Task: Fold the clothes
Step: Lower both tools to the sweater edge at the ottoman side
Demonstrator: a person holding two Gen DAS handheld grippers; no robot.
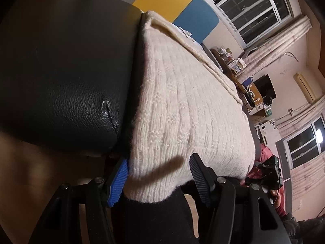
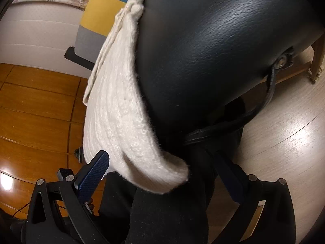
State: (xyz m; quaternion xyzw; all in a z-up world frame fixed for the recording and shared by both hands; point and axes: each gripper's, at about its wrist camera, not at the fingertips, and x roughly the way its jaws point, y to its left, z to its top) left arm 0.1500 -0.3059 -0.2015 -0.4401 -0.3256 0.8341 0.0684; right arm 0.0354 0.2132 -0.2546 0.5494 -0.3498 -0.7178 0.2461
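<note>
A cream knitted sweater (image 1: 182,105) lies draped over a black leather seat (image 1: 61,65), its hem hanging off the near edge. In the left wrist view my left gripper (image 1: 159,158) is open wide around a hem corner, the blue pad (image 1: 117,181) beside the cloth's left edge and the black pad (image 1: 198,174) on its right, not pinching. In the right wrist view the sweater (image 2: 113,109) hangs down the left side of the seat (image 2: 213,50). My right gripper (image 2: 160,156) is also open, with the other hem corner hanging between its fingers.
Dark trouser legs (image 2: 162,213) sit just below the hem. A black strap and buckle (image 2: 282,61) hang from the seat's right side. Orange wooden floor (image 2: 36,109) lies to the left, pale floor (image 2: 284,132) to the right. A cluttered desk (image 1: 243,81) and windows (image 1: 256,10) stand behind.
</note>
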